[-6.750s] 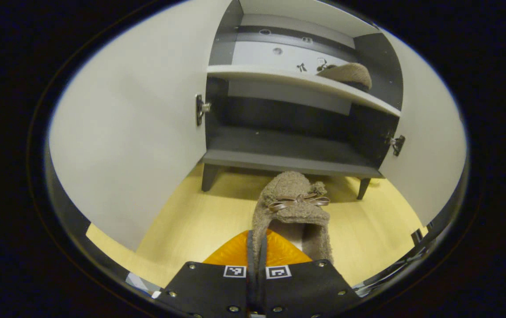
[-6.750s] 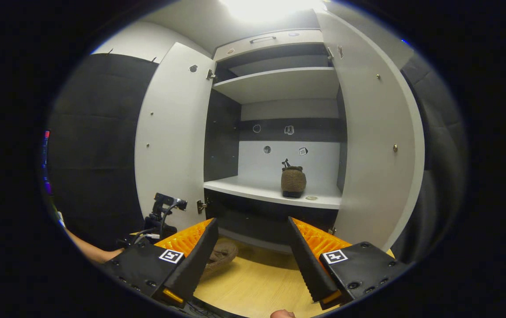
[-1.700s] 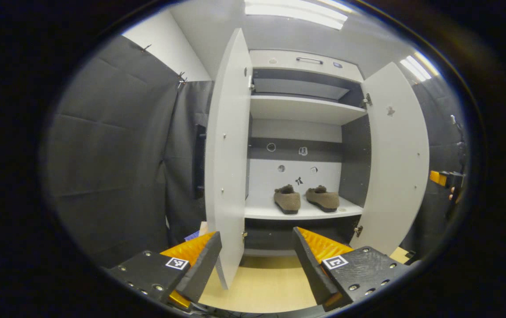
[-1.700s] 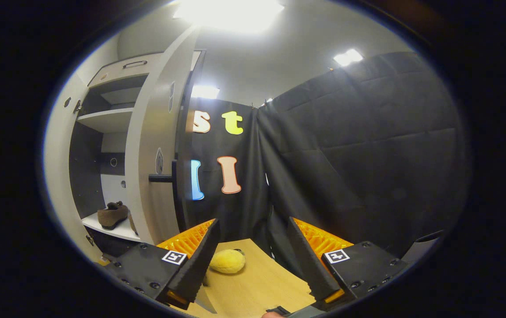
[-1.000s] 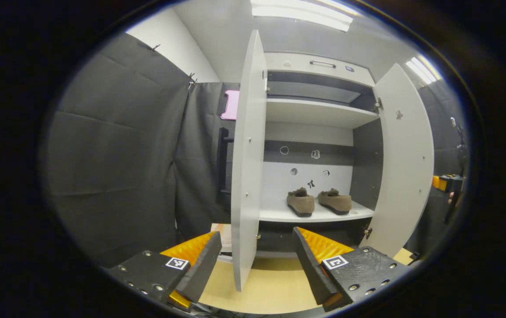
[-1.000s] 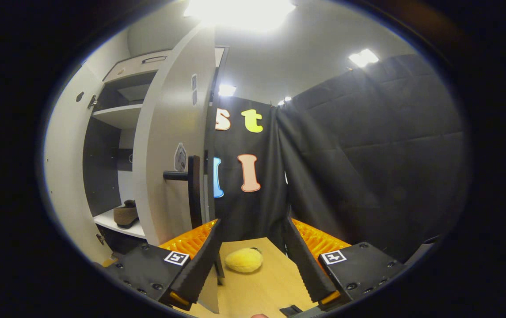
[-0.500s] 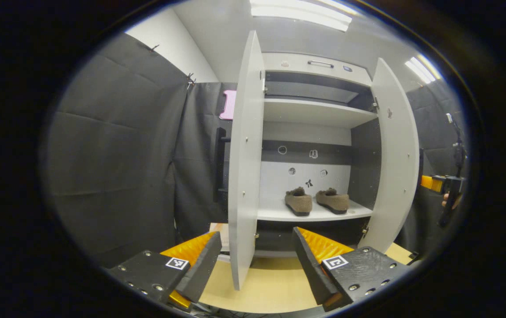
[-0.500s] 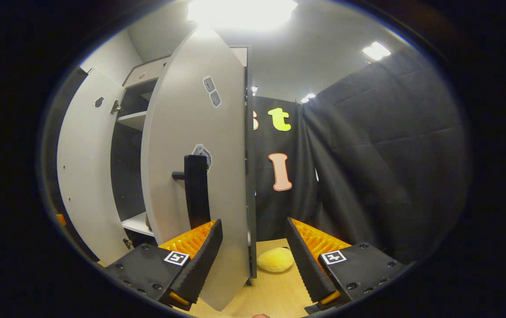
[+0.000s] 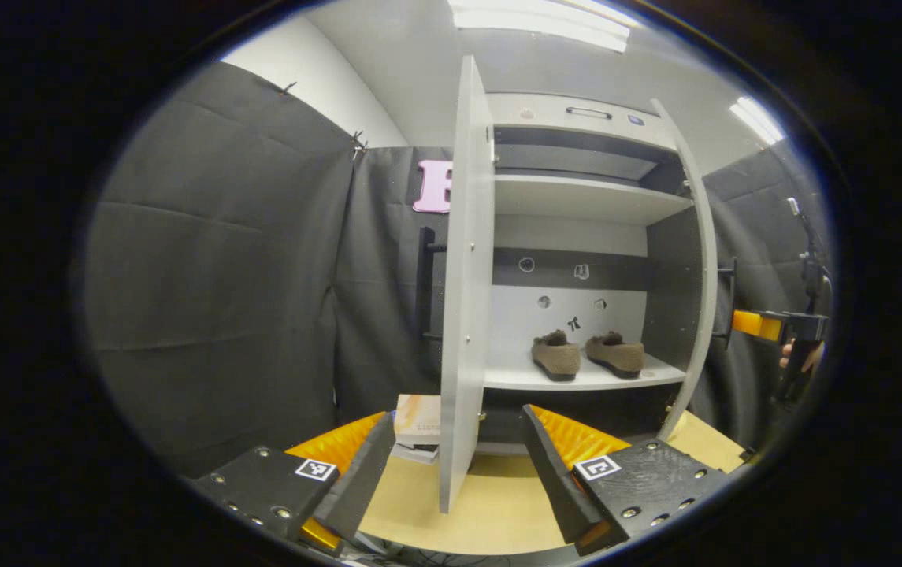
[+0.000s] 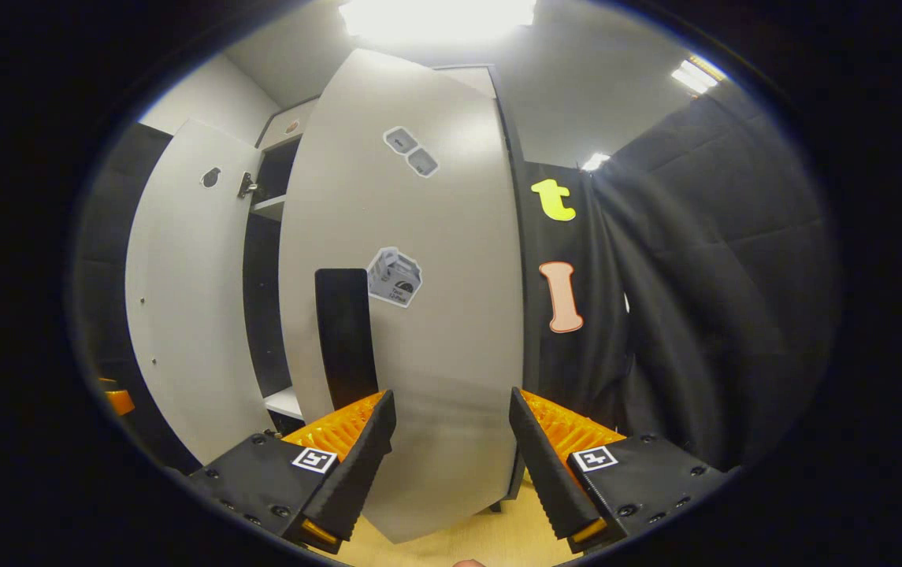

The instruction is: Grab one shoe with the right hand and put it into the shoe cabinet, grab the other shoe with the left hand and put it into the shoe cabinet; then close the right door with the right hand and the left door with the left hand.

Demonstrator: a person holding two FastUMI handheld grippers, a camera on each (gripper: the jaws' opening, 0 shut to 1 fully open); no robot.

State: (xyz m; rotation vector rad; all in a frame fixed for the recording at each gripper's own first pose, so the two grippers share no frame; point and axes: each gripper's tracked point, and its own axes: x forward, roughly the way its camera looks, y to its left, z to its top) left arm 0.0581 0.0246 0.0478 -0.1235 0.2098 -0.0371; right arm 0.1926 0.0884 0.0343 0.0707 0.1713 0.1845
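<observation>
Standing side by side on the middle shelf (image 9: 577,379) of the shoe cabinet (image 9: 577,118) are the two brown shoes: the left shoe (image 9: 556,356) and the right shoe (image 9: 616,354), both with their heels toward the camera, near each other but not touching. In the left gripper view, the left gripper (image 9: 451,461) is low in front of the cabinet with its fingers spread wide apart and nothing between them. The left door (image 9: 466,283) is seen almost edge-on just ahead of this gripper, standing out from the cabinet, and its lower edge comes down between the two fingers in the picture; whether it touches them I cannot tell. Behind this door, a small stack of books (image 9: 417,425) lies on the wooden floor (image 9: 490,512) near the black cloth wall (image 9: 222,276).

In the right gripper view, the right gripper (image 10: 451,457) is also open, its fingers wide apart and holding nothing. Right in front of it is the outer face of the right door (image 10: 411,315), partly swung toward the cabinet, with a dark vertical handle (image 10: 344,335) and a few stickers (image 10: 394,276) on it. At the far right of the left gripper view, this gripper and the hand (image 9: 801,358) that holds it show just beside the outer side of the right door.
</observation>
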